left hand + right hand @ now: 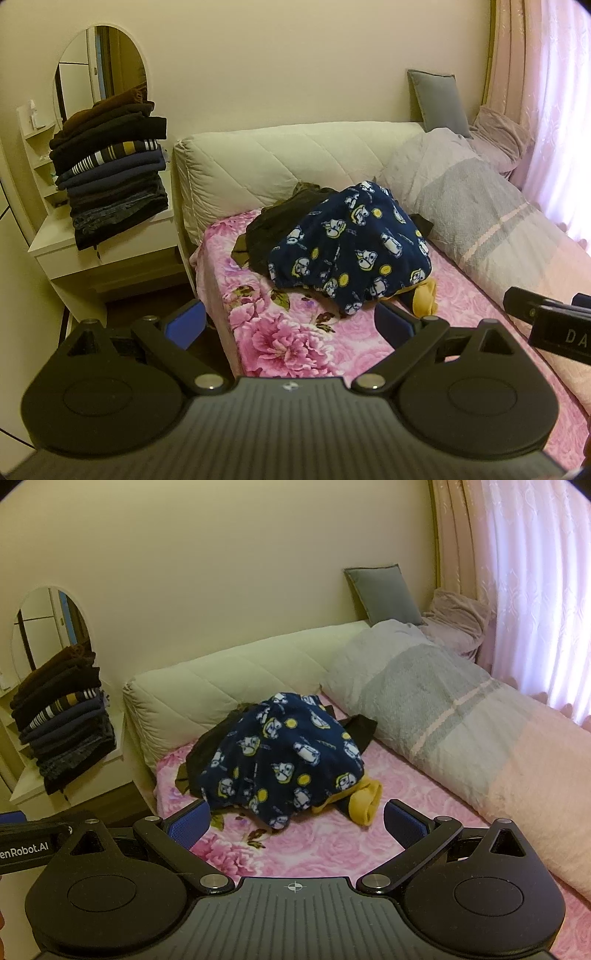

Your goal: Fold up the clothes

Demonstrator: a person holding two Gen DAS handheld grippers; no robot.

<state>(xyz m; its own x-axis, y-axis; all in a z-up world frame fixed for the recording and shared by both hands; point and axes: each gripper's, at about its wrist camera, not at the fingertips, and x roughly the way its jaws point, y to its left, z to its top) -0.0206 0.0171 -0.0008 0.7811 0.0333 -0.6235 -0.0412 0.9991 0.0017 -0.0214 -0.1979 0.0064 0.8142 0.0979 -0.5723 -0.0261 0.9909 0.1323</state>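
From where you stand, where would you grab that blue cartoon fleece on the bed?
Probably the near hem of the blue fleece, coming from the front. That edge lies loose on the pink bedspread, facing both open grippers, while its far side drapes over dark clothes.

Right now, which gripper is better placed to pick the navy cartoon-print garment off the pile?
Right, narrowly. The right gripper is open with the navy cartoon-print garment centred just ahead; from the left gripper, also open, it lies off to the right.

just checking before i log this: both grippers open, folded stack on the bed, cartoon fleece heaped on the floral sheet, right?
One slip: the folded stack sits on the white dresser beside the bed, as the left wrist view shows. The rest holds.
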